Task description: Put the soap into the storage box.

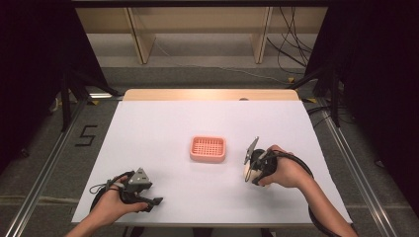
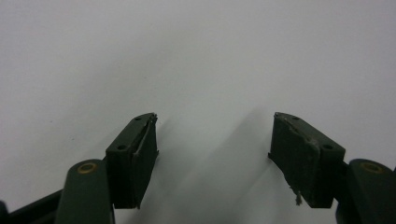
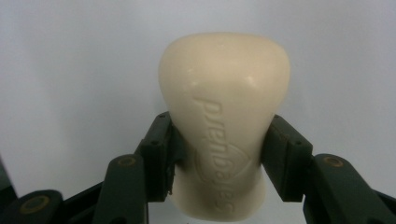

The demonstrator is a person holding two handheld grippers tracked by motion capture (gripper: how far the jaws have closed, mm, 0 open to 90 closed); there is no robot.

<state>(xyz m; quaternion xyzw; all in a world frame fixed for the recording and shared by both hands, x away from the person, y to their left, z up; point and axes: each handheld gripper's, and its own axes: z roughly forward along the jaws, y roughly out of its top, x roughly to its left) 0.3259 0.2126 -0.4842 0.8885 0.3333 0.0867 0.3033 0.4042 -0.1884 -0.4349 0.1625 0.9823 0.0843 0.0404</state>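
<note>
A cream bar of soap (image 3: 224, 102) with raised lettering sits between the pads of my right gripper (image 3: 218, 149), which is shut on its narrow middle. In the high view the same right gripper (image 1: 248, 174) hangs just right of a pink slotted soap dish (image 1: 208, 149) at the table's middle, and a pale bit of the soap (image 1: 245, 171) peeks out at its tip. My left gripper (image 1: 154, 203) rests near the front left of the table. Its jaws stand wide apart over bare white surface, with nothing between the pads (image 2: 140, 154).
The white table top (image 1: 163, 123) has a wooden strip along its far edge. Dark curtains and metal frame rails flank both sides. Cables lie on the floor behind the table at the right.
</note>
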